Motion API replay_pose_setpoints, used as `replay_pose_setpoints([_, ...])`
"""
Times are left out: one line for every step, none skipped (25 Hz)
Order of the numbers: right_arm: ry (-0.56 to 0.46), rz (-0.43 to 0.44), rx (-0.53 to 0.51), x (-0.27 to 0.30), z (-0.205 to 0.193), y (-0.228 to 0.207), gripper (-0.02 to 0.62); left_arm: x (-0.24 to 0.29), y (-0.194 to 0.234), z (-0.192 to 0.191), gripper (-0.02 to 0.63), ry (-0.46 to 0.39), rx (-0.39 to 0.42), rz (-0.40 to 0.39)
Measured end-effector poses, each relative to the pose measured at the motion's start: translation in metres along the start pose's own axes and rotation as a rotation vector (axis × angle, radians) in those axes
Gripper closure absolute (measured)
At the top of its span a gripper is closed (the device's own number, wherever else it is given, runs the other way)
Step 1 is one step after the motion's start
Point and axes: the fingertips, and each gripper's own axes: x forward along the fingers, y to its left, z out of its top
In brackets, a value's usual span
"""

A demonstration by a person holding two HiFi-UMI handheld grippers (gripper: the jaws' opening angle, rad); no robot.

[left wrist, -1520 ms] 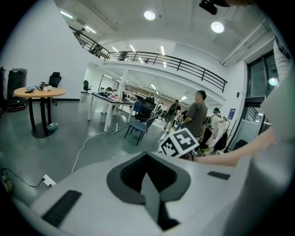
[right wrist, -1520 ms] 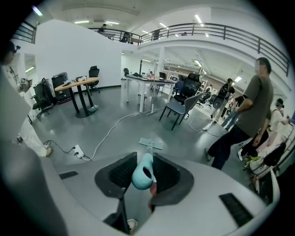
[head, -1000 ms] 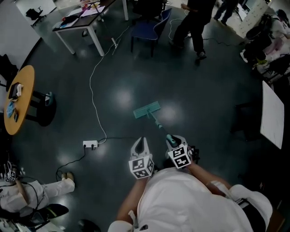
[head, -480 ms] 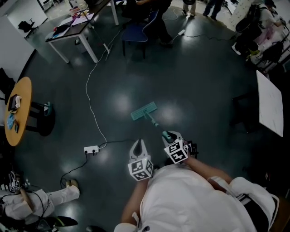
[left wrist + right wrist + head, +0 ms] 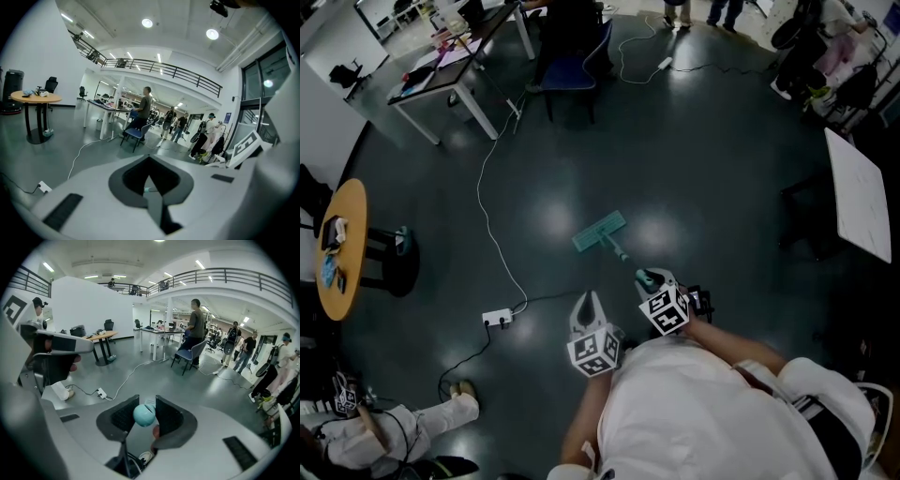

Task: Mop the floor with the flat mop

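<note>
A dark glossy floor (image 5: 712,178) carries a round wooden table (image 5: 342,248) at left, a desk (image 5: 450,80) and blue chair (image 5: 569,70) beyond

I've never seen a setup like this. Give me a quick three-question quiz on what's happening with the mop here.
1. True or false: the right gripper is shut on the mop handle at its round end.
2. The mop head rests on: A a bucket, B the floor, C a shelf.
3. Fill in: the left gripper has its jaws together and holds ____.
Key: 1 true; 2 B; 3 nothing.
</note>
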Motion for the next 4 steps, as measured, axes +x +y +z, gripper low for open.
replay_pose_setpoints([0.001,0.0,-0.002,-0.0014,-0.0006,0.0,0.482,-0.0008,-0.0018,-0.0005,0.601,0.002,-0.001,-0.001])
replay_pose_setpoints([0.002,0.001,-0.003,-0.0028,-0.0013,-0.0001,0.482,-0.0015,-0.0037,-0.0007,0.601,0.003,-0.002,-0.002])
replay_pose_setpoints([0.002,0.001,-0.003,-0.0043,-0.002,-0.0002,0.482,-0.0022,-0.0054,-0.0009,0.601,0.005,-0.001,-0.004])
replay_pose_setpoints([0.003,0.001,-0.004,-0.0057,-0.0027,-0.0003,0.483,-0.0029,-0.0072,-0.001,0.601,0.007,-0.001,-0.006])
